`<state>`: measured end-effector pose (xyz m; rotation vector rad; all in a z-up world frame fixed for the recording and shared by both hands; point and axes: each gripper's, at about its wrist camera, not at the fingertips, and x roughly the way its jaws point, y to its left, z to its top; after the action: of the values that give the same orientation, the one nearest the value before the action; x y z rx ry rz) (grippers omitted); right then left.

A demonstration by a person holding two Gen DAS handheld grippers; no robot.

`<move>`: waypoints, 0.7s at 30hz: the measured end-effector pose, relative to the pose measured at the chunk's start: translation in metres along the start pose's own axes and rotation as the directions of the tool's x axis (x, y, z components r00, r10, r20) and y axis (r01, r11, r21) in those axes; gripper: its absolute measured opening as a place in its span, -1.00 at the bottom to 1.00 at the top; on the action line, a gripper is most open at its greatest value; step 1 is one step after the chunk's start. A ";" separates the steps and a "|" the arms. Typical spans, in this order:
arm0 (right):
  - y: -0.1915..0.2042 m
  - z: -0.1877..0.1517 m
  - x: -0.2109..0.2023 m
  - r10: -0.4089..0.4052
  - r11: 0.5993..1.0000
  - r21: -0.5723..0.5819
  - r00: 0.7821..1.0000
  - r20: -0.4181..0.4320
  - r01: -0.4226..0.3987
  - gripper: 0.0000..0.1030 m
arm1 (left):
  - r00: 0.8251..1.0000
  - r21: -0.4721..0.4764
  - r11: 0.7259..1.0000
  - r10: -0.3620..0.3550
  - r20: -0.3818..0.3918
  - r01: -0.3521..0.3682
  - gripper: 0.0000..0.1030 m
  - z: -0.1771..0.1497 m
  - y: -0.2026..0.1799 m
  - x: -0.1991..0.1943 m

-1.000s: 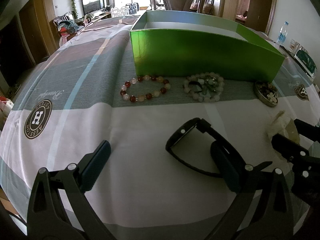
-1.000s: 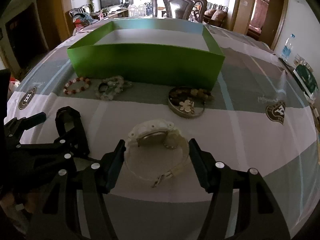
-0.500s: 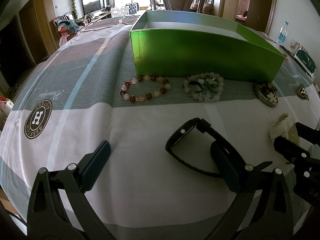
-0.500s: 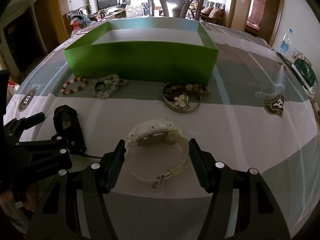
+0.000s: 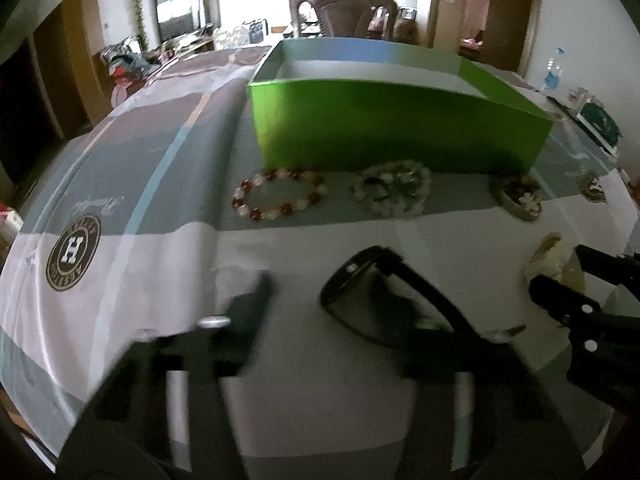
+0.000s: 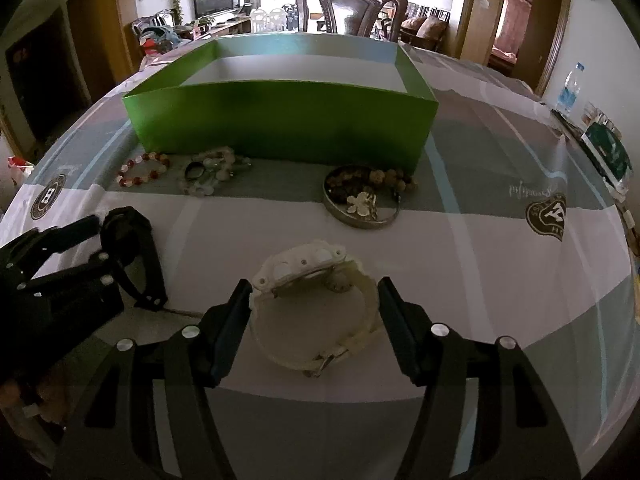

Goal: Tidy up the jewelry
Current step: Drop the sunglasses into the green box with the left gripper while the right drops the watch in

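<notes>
A black watch lies on the tablecloth between the blurred fingers of my left gripper, whose jaws stand narrower than before but still apart around it. It also shows in the right wrist view. A white watch lies between the fingers of my open right gripper, untouched. A red-and-white bead bracelet, a pale bead bracelet and a round metal dish of jewelry lie in front of the green box.
The green box is open-topped and stands at the table's middle. A dark wooden chair is behind the table. A water bottle and a green packet sit at the right edge.
My left gripper's fingers have closed inward around the black watch and the view is blurred by motion. The right gripper stays open around the white watch.
</notes>
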<state>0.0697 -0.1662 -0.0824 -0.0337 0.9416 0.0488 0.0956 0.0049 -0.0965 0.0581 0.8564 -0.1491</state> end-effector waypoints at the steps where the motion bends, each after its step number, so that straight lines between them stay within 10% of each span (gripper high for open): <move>1: -0.001 0.000 -0.001 0.009 1.000 0.002 1.000 0.001 -0.009 0.22 | 1.000 0.004 1.000 -0.013 0.000 0.013 -0.61 0.001 -0.001 0.000; 6: -0.008 0.002 -0.011 0.015 1.000 0.021 1.000 0.023 -0.016 0.22 | 0.992 -0.017 0.993 -0.121 -0.028 0.120 -0.74 0.006 0.005 -0.003; 21: -0.029 0.041 -0.055 0.008 0.999 0.031 0.988 0.151 -0.012 0.22 | 0.990 0.043 0.993 -0.114 0.085 0.110 -0.76 0.058 0.005 -0.066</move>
<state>0.0722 -0.1944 -0.0140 0.0043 0.7908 0.0450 0.0971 0.0105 -0.0083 0.0385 0.7695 -0.2716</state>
